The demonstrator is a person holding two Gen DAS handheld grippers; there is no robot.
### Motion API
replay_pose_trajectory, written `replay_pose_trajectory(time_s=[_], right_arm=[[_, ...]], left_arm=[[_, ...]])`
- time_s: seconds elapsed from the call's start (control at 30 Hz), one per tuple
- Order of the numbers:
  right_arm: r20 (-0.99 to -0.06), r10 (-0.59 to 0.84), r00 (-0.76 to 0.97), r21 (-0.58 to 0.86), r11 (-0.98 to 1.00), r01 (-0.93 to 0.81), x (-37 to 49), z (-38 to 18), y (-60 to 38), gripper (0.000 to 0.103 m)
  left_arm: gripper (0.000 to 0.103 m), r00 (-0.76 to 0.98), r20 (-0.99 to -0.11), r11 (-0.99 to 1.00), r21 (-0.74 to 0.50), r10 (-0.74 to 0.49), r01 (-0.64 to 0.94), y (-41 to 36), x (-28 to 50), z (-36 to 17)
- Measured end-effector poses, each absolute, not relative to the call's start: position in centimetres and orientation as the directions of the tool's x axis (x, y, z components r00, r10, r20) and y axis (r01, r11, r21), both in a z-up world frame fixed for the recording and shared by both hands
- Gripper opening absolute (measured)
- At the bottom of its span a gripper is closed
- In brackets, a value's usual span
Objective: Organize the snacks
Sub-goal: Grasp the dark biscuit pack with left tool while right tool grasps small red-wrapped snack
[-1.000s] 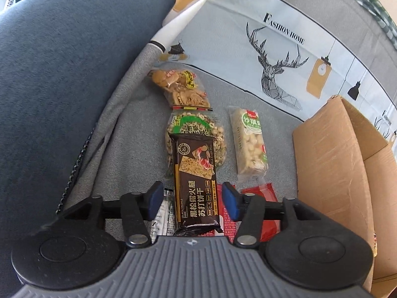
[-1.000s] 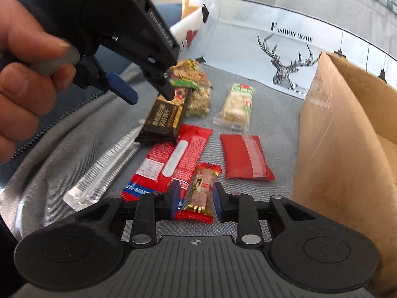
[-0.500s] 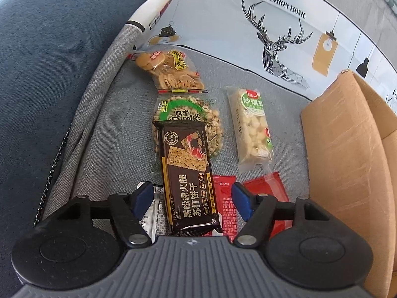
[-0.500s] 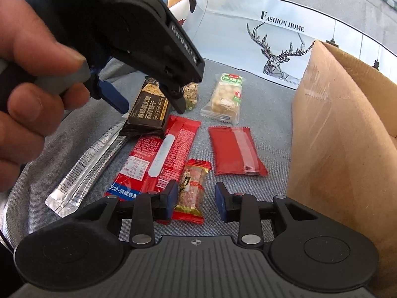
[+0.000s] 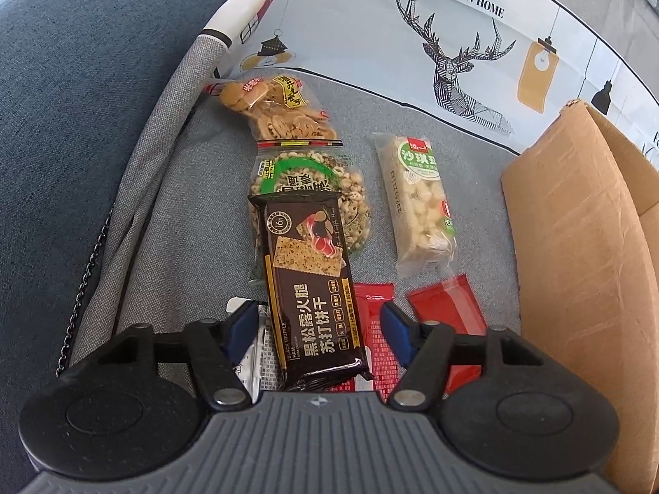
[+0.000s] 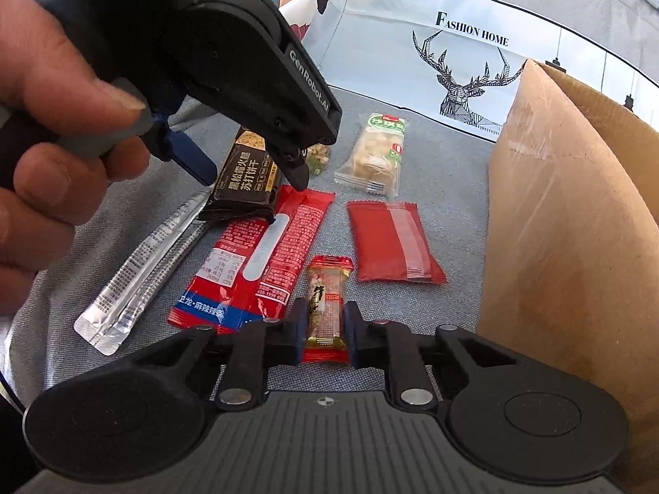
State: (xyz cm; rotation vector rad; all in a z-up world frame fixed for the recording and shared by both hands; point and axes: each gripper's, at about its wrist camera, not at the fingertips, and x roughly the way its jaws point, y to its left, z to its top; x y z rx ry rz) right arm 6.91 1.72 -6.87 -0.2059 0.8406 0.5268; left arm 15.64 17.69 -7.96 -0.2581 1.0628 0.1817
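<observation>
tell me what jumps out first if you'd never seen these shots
The spread of snack packets on the grey cushion, with the dark cracker pack between the closing left gripper's blue fingers. The right gripper pinches a small red-ended candy, beside the tall cardboard box.

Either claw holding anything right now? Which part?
The right claw is shut on the small red candy bar, gripping its long sides near the near end. The left claw holds nothing; it's closing astride the black cracker pack.
</observation>
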Motion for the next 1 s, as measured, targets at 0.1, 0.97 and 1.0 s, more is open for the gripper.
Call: replay_pose_trajectory(time_s=[0.1,0.97,1.0], right_arm=[[-0.738,0.375,0.561,0.034,0.851,-0.525,6.7,-6.5,1.7,0.018],[-0.765,0.485,0.424,0.117,0.752,-0.649,3.8,-5.8,2.4,0.022],[-0.765,0.485,0.423,0.117,0.751,-0.65,3.9,-6.0,2.4,0.022]], left_arm=[[0.045,0.468,-0.883,0.96,-0.111,0.022,-0.255,17.6,15.6,-8.1],[0.043,0.424,-0.906,0.954,-0.143,-0.019,-0.263,20.0,12.4,-7.8],[0.043,0.422,-0.907,0.956,-0.135,-0.013,-0.26,19.9,12.5,-7.8]])
